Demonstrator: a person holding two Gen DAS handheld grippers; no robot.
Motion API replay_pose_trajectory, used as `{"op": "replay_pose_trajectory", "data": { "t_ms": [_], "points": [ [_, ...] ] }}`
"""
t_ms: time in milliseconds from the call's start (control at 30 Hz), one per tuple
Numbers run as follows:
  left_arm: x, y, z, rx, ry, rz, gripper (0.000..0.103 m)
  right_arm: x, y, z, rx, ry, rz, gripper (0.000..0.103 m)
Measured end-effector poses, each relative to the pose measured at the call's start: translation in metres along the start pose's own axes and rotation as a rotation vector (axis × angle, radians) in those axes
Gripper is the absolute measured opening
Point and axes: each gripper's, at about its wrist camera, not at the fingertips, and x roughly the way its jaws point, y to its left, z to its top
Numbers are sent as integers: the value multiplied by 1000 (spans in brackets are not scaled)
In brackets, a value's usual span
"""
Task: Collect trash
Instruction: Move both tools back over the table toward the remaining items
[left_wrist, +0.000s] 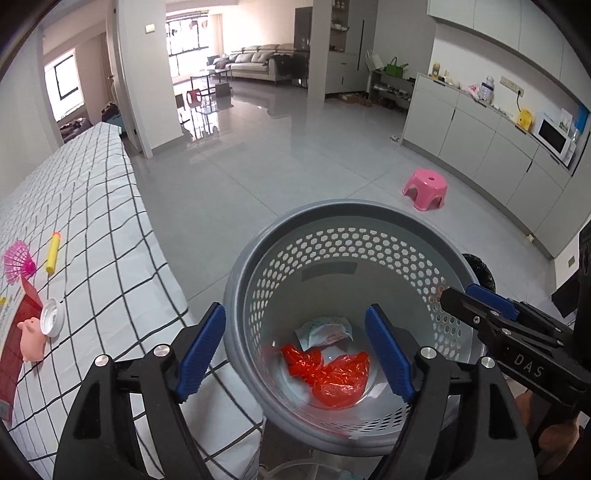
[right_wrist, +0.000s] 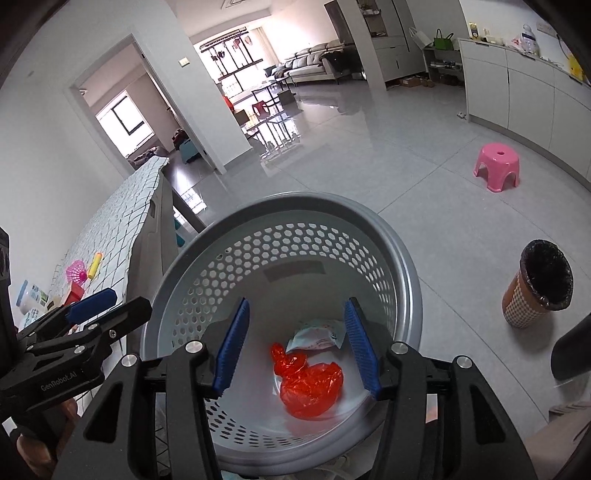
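A grey perforated basket stands beside the checked table; it also shows in the right wrist view. Inside lie a crumpled red plastic bag and a white wrapper. My left gripper is open and empty above the basket's mouth. My right gripper is open and empty above the basket too. Each gripper shows at the edge of the other's view: the right gripper, the left gripper.
On the table lie a pink shuttlecock, a yellow tube, a white lid, a pink pig toy and a red packet. A pink stool and a lined brown bin stand on the tiled floor.
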Motion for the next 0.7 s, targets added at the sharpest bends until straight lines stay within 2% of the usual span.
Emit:
{"op": "replay_pose_trajectory", "data": {
  "t_ms": [333, 700],
  "points": [
    [-32, 34, -10, -60, -68, 50, 84, -8, 34, -3, -54, -26, 37, 52],
    [-82, 98, -29, -171, -152, 154, 91, -7, 118, -3, -187, -41, 141, 57]
  ]
}}
